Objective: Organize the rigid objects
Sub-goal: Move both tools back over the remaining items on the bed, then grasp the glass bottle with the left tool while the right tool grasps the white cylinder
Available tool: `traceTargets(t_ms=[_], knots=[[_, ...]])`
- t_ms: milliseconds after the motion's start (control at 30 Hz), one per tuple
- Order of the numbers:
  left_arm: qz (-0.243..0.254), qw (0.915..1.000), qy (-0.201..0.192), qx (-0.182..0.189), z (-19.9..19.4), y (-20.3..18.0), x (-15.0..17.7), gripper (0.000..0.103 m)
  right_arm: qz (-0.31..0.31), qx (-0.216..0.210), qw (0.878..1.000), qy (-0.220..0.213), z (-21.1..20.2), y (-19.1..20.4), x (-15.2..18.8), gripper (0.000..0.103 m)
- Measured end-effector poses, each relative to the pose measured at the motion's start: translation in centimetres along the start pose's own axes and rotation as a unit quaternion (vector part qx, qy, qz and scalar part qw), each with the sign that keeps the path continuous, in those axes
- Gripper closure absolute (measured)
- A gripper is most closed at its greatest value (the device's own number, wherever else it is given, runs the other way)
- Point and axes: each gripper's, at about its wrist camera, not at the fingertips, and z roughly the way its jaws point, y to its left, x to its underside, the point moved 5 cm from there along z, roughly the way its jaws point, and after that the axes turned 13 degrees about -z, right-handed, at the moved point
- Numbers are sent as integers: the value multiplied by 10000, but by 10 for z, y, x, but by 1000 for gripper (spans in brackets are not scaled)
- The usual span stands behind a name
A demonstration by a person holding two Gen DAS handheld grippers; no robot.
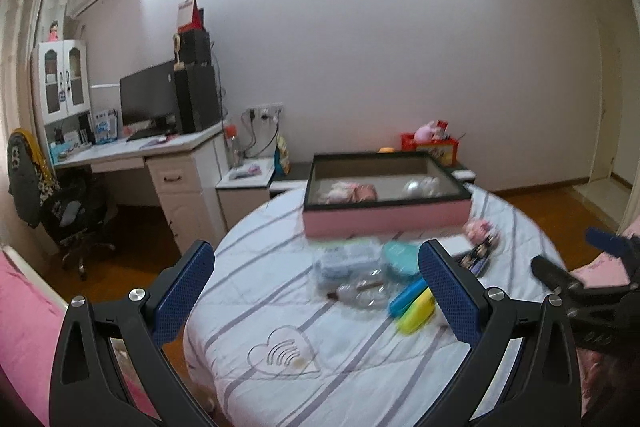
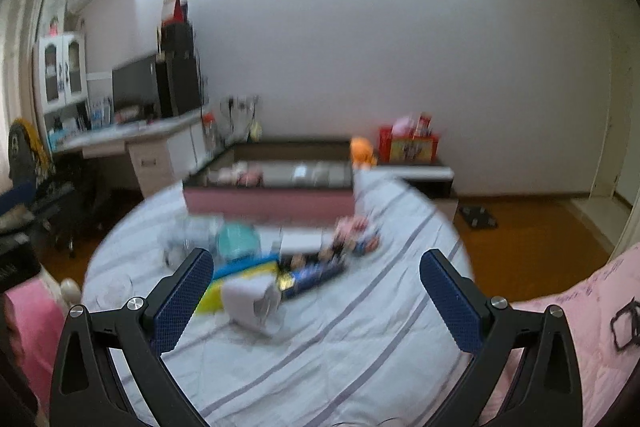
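A round surface (image 1: 360, 339) covered in a white cloth with grey stripes carries everything. At its far edge sits a shallow pink rectangular box with a black rim (image 1: 386, 195), holding a few small pale items. Nearer lie a clear plastic container (image 1: 346, 261), a round teal lid (image 1: 400, 259), and a blue and a yellow oblong case (image 1: 412, 301) side by side. The left tool (image 1: 316, 291) hangs open and empty above the near side, these cases just ahead of its right finger. The right tool (image 2: 316, 291) is also spread wide, holding nothing; a blurred white boxy object (image 2: 252, 307) lies just ahead, near its left finger.
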Motion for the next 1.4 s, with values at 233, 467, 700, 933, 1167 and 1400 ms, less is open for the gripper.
traceTargets(t_ms=[233, 467, 700, 933, 1167, 1400], knots=[[-19, 9991, 370, -185, 23, 22, 16, 0, -9, -426, 9963, 746, 63, 37, 29, 0], [-54, 9979, 571, -309, 39, 36, 21, 0, -66, -576, 9927, 1058, 92, 53, 31, 0], [-37, 9963, 826, -251, 58, 31, 31, 0, 91, -1257, 9849, 1185, 95, 48, 42, 47], [-110, 9921, 1246, 95, 83, 9, 48, 0, 13, -1388, 9852, 1003, 69, 33, 40, 62], [-419, 9813, 1862, 249, 126, -9, 67, 0, 41, -1262, 9875, 943, 66, 10, 39, 62], [-448, 9753, 2159, 108, 157, -16, 72, 0, 194, -1470, 9839, 993, 74, 3, 46, 61]])
